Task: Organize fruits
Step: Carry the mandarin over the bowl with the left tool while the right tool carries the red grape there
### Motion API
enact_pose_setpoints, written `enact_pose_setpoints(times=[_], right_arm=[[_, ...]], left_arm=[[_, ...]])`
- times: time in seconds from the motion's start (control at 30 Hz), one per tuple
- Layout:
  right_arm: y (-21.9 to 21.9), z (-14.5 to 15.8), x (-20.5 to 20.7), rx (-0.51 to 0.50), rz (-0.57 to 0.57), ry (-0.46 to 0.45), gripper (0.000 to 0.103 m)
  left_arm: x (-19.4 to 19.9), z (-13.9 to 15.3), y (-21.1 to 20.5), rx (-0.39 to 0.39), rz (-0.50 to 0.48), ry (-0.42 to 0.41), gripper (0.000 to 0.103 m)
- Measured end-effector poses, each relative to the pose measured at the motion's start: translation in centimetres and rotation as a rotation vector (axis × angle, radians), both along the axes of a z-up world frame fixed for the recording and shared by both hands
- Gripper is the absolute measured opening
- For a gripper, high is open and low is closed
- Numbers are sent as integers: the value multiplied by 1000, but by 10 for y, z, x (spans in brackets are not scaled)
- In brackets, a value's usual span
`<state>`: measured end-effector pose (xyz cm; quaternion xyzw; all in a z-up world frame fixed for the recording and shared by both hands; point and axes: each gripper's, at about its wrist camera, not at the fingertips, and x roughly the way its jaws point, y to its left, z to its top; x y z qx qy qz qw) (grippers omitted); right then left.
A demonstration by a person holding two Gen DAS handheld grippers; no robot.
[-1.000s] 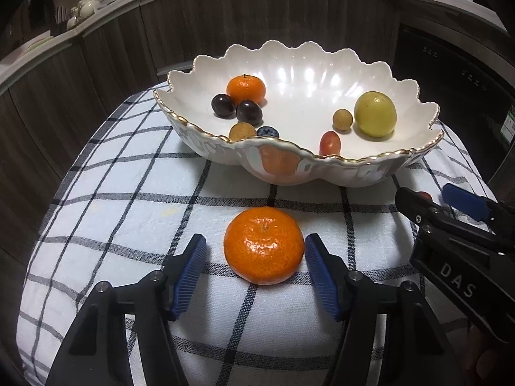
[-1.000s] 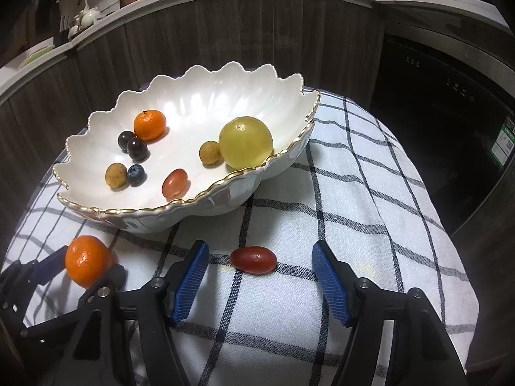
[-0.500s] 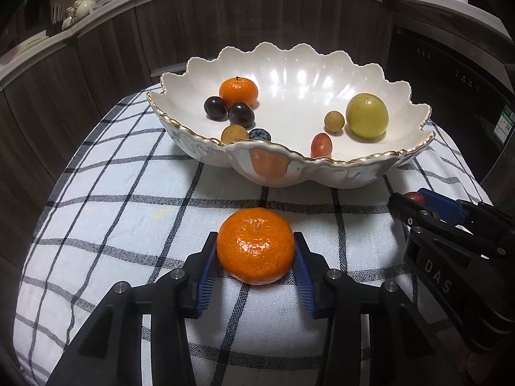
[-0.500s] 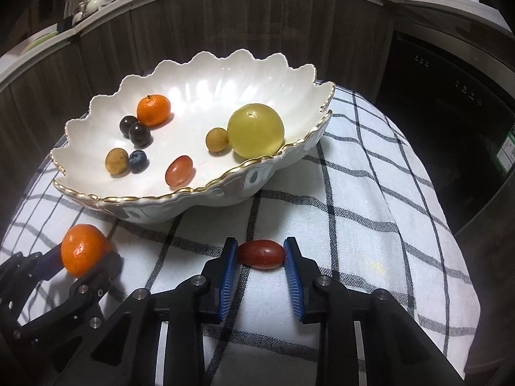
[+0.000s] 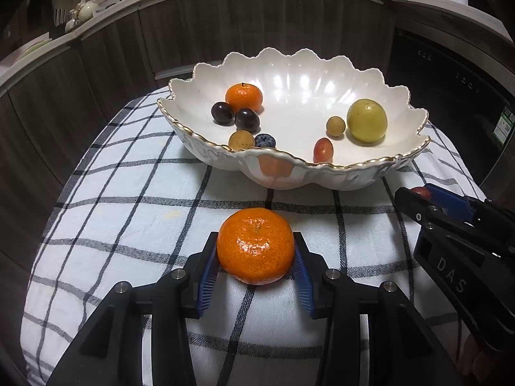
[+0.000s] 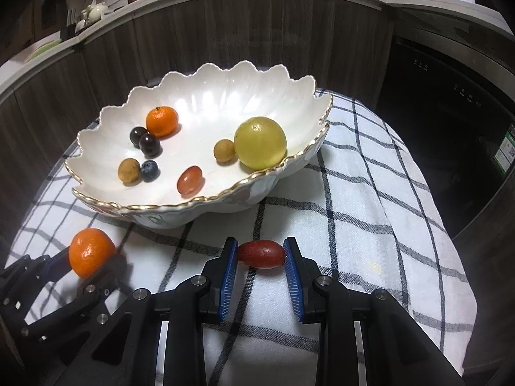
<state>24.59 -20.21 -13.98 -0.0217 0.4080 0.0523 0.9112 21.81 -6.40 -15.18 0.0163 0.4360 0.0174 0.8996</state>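
Note:
My left gripper [image 5: 256,257] is shut on an orange mandarin [image 5: 256,246], held just above the checked cloth in front of the white scalloped bowl [image 5: 399,170]. My right gripper [image 6: 260,255] is shut on a dark red oblong grape [image 6: 261,254], also in front of the bowl [image 6: 225,206]. The mandarin also shows in the right wrist view [image 6: 91,252]. The bowl holds a smaller mandarin [image 5: 243,97], two dark grapes [image 5: 233,116], a blueberry [image 5: 265,141], two brown longans [image 5: 240,140], a red grape [image 5: 323,150] and a yellow-green fruit [image 5: 367,120].
A white cloth with black checks [image 5: 128,212] covers the rounded table, which drops off at left, right and front. Dark wooden cabinets [image 5: 225,25] curve behind. A dark appliance front [image 6: 450,112] stands at the right. The right gripper's body [image 5: 457,244] is at the right edge.
Both grippers closed from open around their fruit to shut on it, then lifted slightly. The bowl's contents have not moved.

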Motion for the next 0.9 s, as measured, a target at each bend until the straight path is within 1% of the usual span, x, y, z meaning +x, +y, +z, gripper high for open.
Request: enact_pose_setpoints(times=[0.33,0.9], right_arm=[[-2,26,-18,9,1,-57,31],[-4,58,-40,16,-3,-132,31]], left_arm=[[-12,24,-1,8,-9,-53,42],[-30,58,-2,15,-11,-141,42]])
